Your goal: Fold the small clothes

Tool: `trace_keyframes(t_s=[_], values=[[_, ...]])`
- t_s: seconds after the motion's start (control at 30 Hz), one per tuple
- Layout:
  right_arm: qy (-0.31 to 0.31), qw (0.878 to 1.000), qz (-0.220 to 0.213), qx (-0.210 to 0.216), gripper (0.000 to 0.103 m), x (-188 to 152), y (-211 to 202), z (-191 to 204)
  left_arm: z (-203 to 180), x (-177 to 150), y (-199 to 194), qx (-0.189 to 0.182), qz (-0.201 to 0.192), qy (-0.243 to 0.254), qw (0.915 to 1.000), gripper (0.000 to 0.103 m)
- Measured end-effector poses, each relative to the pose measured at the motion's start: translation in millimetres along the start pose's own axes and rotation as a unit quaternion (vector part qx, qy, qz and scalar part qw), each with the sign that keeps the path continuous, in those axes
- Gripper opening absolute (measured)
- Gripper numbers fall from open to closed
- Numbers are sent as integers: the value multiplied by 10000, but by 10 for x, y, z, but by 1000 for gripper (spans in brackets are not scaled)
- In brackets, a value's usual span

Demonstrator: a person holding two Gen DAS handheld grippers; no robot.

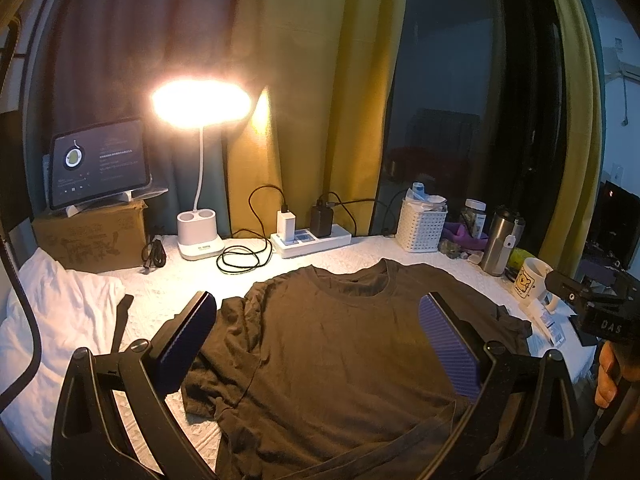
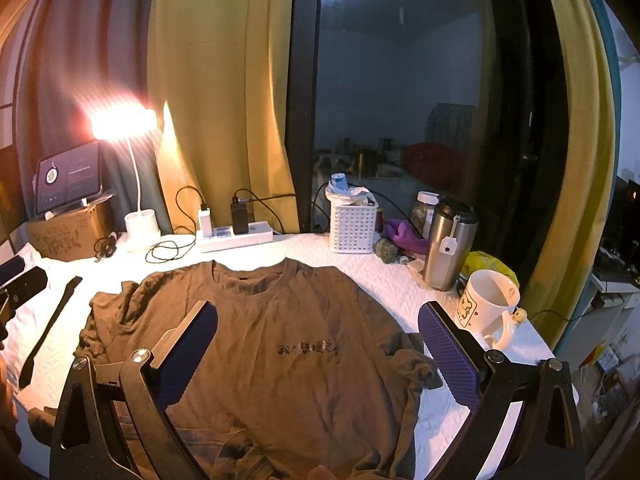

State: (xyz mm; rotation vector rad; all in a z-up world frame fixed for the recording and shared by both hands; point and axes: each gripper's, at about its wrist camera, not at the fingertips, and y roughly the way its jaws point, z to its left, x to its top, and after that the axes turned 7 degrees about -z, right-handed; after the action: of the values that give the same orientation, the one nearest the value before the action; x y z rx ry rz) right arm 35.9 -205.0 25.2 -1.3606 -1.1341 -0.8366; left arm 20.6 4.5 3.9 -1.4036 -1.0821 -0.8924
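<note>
A: Which step is this looking like?

B: The start of the fold, I'd say. The brown T-shirt [image 2: 280,344] is lying face up on the white table [image 2: 400,280], collar at the far side, hem at the near edge. Both sleeves are bunching up, so it isn't folded yet.

A: And the claws?

B: The left gripper [image 1: 316,328] is hovering over the shirt's chest with its jaws spread wide, gripping nothing. The right gripper [image 2: 318,332] is doing the same, wide apart and empty, above the printed text.

A: What is the next move calling for?

B: Probably pinching a sleeve or a side edge and bringing it across the middle. The left sleeve [image 1: 228,320] is crumpling, so it may want smoothing first.

A: Any containers?

B: A white basket [image 2: 352,228] is sitting at the far side, stuffed with small items I can't identify. A steel tumbler [image 2: 446,244] with its lid on is standing near the right edge, and a white mug [image 2: 486,304] just nearer, which is looking empty. Both are sitting close to the right sleeve, so a sweep there is risking a knock
</note>
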Motion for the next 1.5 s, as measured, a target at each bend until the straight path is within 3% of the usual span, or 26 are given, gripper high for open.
trace_keyframes(t_s=[0.93, 1.3, 1.5], values=[[188, 9974, 680, -169, 101, -28, 957, -547, -273, 27, 969, 165, 765, 31, 9969, 100], [318, 9921, 1105, -512, 101, -216, 1448, -1086, -461, -129, 1424, 156, 1232, 7, 9923, 100], [467, 9869, 1460, -498, 101, -406, 1764, -1382, -510, -185, 1601, 230, 1417, 24, 9896, 100]])
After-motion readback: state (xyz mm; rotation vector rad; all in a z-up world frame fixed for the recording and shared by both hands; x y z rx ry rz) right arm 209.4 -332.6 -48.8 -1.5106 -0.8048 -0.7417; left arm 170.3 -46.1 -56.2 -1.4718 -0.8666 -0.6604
